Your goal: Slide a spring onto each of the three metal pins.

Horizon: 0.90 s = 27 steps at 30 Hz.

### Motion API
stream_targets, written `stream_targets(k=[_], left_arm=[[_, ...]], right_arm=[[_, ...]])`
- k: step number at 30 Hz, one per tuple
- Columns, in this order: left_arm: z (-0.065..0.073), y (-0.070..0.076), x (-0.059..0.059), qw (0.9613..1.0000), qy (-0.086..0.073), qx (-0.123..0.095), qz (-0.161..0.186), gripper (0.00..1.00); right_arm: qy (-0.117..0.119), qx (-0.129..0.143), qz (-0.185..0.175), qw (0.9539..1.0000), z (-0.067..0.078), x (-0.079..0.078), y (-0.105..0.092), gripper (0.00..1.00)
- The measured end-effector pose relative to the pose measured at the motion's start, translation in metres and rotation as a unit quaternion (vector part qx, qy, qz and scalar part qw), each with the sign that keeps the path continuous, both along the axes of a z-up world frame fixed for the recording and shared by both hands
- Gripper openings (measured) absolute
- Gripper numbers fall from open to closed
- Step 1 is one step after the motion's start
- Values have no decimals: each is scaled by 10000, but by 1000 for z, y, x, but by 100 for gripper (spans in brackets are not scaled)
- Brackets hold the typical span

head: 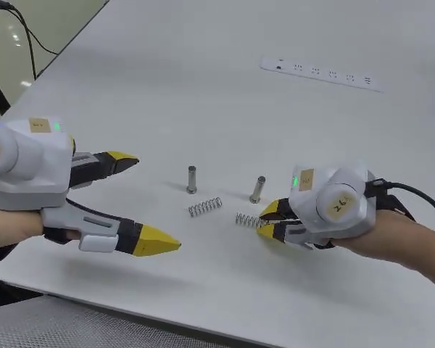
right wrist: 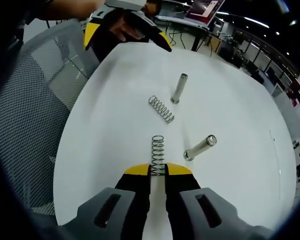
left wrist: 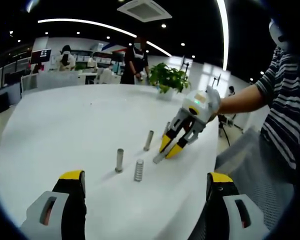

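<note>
on the white table (head: 203, 94), near its front edge, the right gripper (right wrist: 158, 171) has its yellow jaws pressed together on the near end of the first spring (right wrist: 157, 149), and the rest of it lies on the surface. just beside this stands the first pin (right wrist: 200, 148), upright. the second spring (head: 205, 207) lies flat near the second pin (head: 192, 180), also upright. the left gripper (head: 148, 204) hovers apart from them, jaws wide apart and holding nothing.

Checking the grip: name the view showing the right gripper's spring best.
Right gripper view: the spring runs straight out from between the tips of the right gripper, coils distinct. Head view shows it sideways, one end at the tips; left gripper view, small and blurred.
</note>
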<state>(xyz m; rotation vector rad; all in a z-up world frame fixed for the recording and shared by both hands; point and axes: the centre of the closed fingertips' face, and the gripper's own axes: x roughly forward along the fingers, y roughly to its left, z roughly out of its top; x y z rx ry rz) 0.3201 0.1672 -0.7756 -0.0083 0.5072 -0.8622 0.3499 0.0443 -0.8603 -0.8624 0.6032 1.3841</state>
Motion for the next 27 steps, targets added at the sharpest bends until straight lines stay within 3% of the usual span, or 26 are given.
stream_targets(k=[5,10,18,27], left_arm=[[-1,-1,-1,10000,33,14,-30,98],[-8,-1,-8,9997,82,201,-147,97],[-8,-4,-9,9996,95,171,-206,96],[1,-17,-12,9992,49,11,-384,91]], right_arm=[[-40,180,-48,9998,14,-3,-1,7],[-106,250,-31,9996,28,-7,-6,7],[-175,346,-90,9992,51,-5,-17,7],[-148,319,-93,9993,62,-14,-33,7]])
